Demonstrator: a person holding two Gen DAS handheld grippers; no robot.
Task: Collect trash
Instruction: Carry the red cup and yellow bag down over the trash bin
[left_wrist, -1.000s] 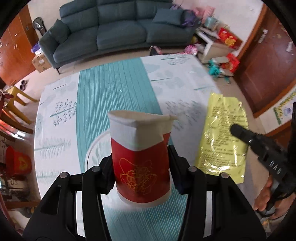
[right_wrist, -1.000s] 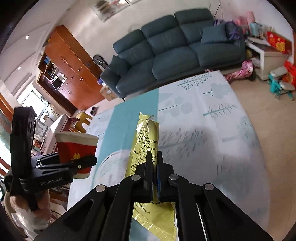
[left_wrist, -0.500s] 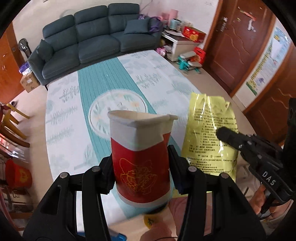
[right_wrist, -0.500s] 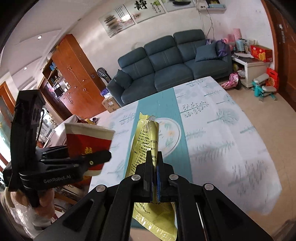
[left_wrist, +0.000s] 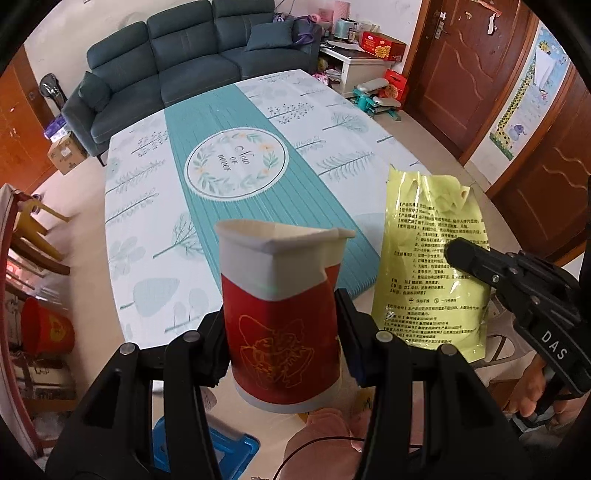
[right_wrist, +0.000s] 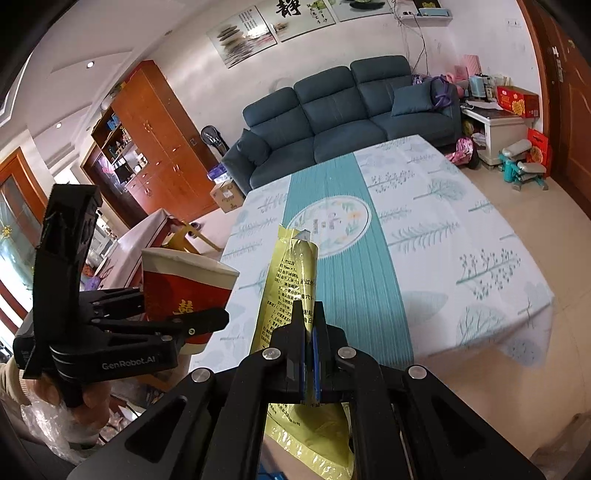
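A: Cup (left_wrist: 280, 317) first: red and white paper, rim already creased flat on one side. It looks light and soft-walled, so a hard squeeze would likely fold it further.

B: The left tongs (left_wrist: 280, 343) hold it across the lower red band, one finger on each side, upright, off the near edge of the table (left_wrist: 155, 206). Low on the body seems the right place, where the base stiffens the wall.

A: And the yellow packet (left_wrist: 428, 266)?

B: Thin, glossy film, probably slippery and floppy. The right tongs (right_wrist: 308, 347) are pinched narrow on it about midway up, so the upper part stands while the lower end sags beneath the fingers. In the left wrist view it hangs just right of the cup, not touching it.

A: Room to move?

B: Both pieces are lifted and sit on the near side of the table, over floor rather than cloth. The table edge lies just beyond the cup. Below the cup there is a blue stool (left_wrist: 207, 454), so a straight drop is not free. To the left of the table stands a red bucket (left_wrist: 46, 326); whether that is the bin, one cannot tell. A sofa (left_wrist: 192, 55) is well beyond the table's far end.

A: The risk?

B: The packet sliding out of the pinch, judging by its sheen.
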